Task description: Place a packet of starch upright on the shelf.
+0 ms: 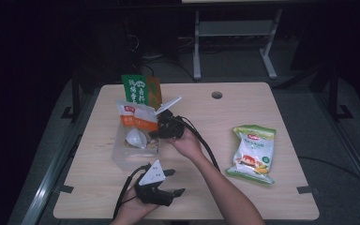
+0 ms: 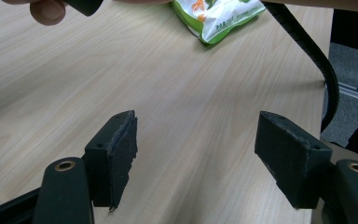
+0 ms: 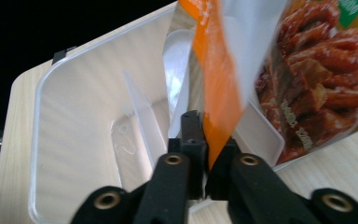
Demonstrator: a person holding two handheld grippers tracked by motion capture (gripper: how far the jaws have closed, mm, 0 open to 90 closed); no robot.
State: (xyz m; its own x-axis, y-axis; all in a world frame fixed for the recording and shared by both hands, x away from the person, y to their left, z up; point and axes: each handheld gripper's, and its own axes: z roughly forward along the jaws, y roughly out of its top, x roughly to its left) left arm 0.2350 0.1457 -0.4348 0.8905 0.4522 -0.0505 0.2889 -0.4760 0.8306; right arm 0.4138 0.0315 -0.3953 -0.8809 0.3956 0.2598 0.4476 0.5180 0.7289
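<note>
Orange packet (image 3: 219, 93): edge pinched between right gripper (image 3: 208, 154) jaws, over clear bin (image 3: 74, 116) near table (image 1: 243, 108) left edge. Left gripper (image 2: 196, 158): jaws apart, empty, near front edge.

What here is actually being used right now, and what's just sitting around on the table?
In use:
right gripper, shut on the orange snack packet
clear plastic box, over which that packet hangs

Lying about:
green-and-white snack bag, out on the table
green packet standing behind the box
left gripper, open over bare table
</note>
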